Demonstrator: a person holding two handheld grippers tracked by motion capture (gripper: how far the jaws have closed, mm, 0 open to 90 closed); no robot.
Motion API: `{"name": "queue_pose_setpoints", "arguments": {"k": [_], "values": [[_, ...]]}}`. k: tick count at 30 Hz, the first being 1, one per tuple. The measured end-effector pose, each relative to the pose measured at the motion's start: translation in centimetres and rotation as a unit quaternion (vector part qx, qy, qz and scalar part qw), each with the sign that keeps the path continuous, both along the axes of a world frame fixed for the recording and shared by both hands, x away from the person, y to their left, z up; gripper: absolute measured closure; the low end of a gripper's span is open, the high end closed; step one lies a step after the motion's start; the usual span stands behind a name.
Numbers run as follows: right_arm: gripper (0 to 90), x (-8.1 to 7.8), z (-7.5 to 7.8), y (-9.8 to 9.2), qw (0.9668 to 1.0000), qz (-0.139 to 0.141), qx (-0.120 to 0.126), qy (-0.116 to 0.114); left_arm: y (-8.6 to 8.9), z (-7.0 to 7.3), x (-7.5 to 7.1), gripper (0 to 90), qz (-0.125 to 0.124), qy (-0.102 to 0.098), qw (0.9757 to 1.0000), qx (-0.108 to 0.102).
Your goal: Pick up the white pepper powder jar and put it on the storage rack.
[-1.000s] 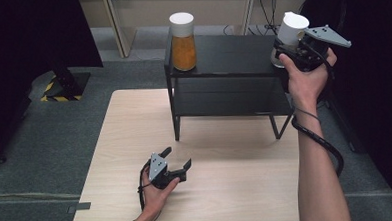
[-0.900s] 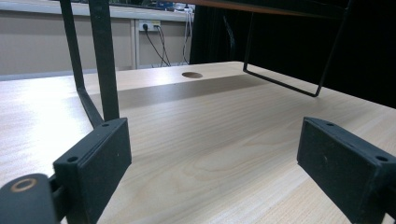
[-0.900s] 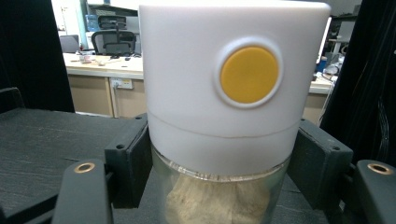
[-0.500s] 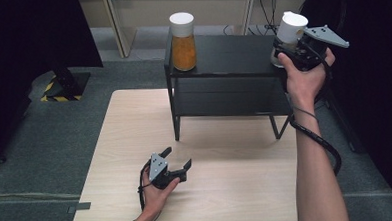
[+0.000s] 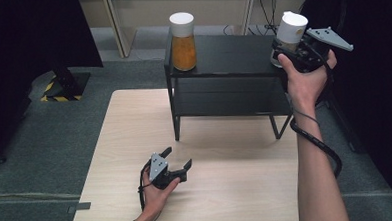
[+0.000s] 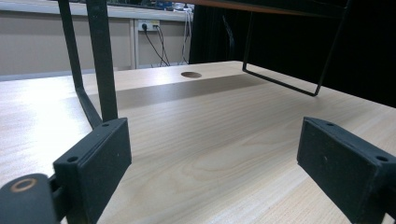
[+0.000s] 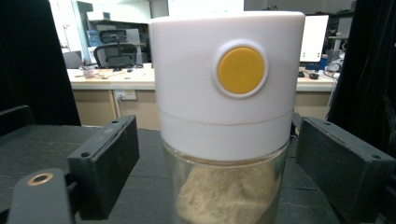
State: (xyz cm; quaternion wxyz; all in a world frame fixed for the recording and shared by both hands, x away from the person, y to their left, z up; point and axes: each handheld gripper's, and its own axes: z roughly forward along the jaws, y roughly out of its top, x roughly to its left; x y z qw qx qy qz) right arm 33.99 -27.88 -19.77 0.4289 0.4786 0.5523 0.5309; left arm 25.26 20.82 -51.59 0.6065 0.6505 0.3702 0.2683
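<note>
A glass jar (image 5: 290, 29) of beige powder, with a white lid and a yellow button (image 7: 241, 70), stands at the right end of the black shelf's top (image 5: 231, 54). My right gripper (image 5: 284, 55) reaches around it at lid height. Its jaws have just been opening, and the pads (image 7: 109, 163) now stand clear of the jar on both sides. Low over the wooden table (image 5: 227, 189), near its front edge, my left gripper (image 5: 178, 157) rests open with nothing between its pads (image 6: 100, 158).
A second white-lidded jar (image 5: 183, 41) with orange contents stands at the shelf's left end. The shelf's thin black legs (image 6: 100, 60) rise just ahead of the left gripper. A cable hole (image 6: 191, 74) sits in the tabletop under the shelf.
</note>
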Motion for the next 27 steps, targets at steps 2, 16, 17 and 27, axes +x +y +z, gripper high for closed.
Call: {"name": "queue_pose_setpoints", "arguments": {"k": [2, 16, 17, 27], "values": [[12.7, -0.1, -0.1, 0.0, 1.0000, 0.001, 0.001, -0.001, 0.0, 0.0, 0.0, 9.6, 0.000, 0.000, 1.0000, 0.000], [10.9, -2.7, -1.1, -0.7, 0.9998, 0.017, 0.004, -0.010, -0.1, 0.0, 0.0, 9.6, 0.001, -0.002, 1.0000, 0.003], [10.9, -2.9, -1.2, -0.8, 0.9998, 0.018, 0.006, -0.011, -0.1, 0.0, 0.0, 9.6, 0.001, -0.001, 1.0000, 0.002], [10.9, -4.9, -2.3, -1.5, 0.9991, 0.039, 0.006, -0.018, -0.1, 0.1, 0.0, 9.6, 0.000, -0.001, 1.0000, 0.005]]}}
